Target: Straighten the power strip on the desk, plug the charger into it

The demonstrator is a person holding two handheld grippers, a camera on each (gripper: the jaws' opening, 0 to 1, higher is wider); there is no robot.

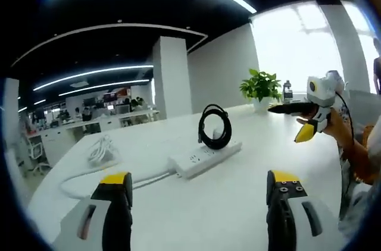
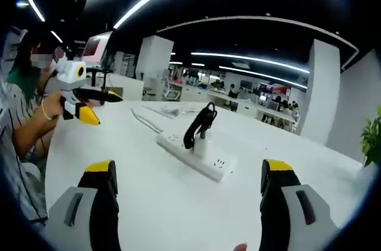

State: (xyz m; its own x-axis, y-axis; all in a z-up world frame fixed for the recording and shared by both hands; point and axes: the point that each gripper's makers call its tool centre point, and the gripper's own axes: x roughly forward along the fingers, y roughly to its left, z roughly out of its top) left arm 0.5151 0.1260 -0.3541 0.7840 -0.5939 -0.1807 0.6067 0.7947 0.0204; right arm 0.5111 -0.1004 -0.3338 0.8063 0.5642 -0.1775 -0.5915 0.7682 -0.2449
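Yellow-tipped black fingers of the left gripper (image 1: pixel 199 194) stand wide apart above the white surface (image 1: pixel 238 203), holding nothing. Ahead of them lies the long white power strip (image 1: pixel 203 157), angled across the surface, with the white charger and its black coiled cable (image 1: pixel 215 126) plugged upright into its far end. The strip's white cord (image 1: pixel 101 150) trails off to a loose bundle. In the right gripper view, the right gripper (image 2: pixel 190 194) also has its fingers spread wide and empty, the power strip (image 2: pixel 193 154) just beyond them, the charger (image 2: pixel 200 142) standing in it. A potted green plant (image 1: pixel 260 89) sits near the window, well apart from the strip.
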